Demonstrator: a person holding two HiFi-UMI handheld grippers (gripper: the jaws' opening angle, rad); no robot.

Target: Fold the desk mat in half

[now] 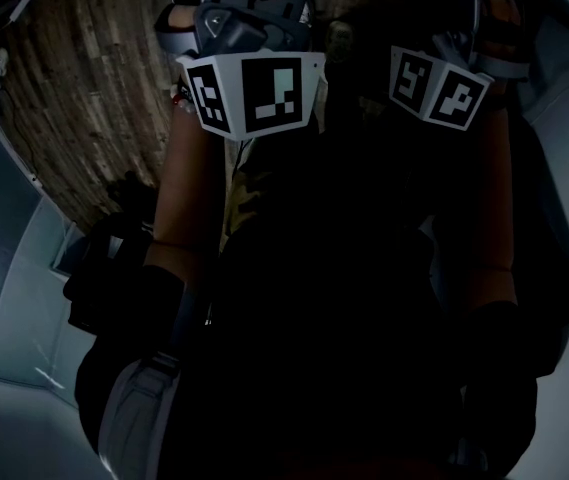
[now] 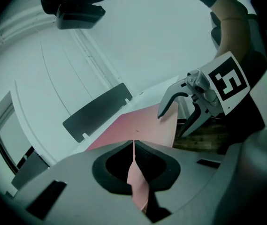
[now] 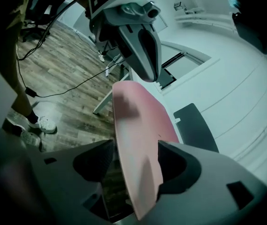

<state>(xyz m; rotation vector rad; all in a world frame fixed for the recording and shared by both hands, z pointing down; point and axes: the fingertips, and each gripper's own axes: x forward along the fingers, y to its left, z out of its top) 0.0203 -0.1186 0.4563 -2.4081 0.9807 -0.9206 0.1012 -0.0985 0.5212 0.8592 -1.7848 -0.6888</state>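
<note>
Left side first: the left gripper has its jaws pinched together on a thin edge of the pink desk mat. It's a real clamp, with the sheet coming straight out of the seam between them.

From there the mat runs up and away toward the white desk. It's lifted and curved, not lying flat. I can't tell whether its far edge rests on the desk or only hangs near it.

Over on the right, the right gripper has its jaws standing wide apart. The mat passes between them and leans near the right-hand one, but nothing is squeezing it. So as far as I can judge, that one left pinch is the only clamp on the mat.

What worries me:
- With only one corner gripped, the floppy sheet could sag or swing on the right, and the edges wouldn't line up — you'd get a crooked fold rather than a clean half.
- The left bite looks shallow and right on the rim, so a tug could pull the mat free.
- There's wood floor right below the right gripper — if the mat slides out of those open jaws it may slip off the desk edge and end up down there.
</note>
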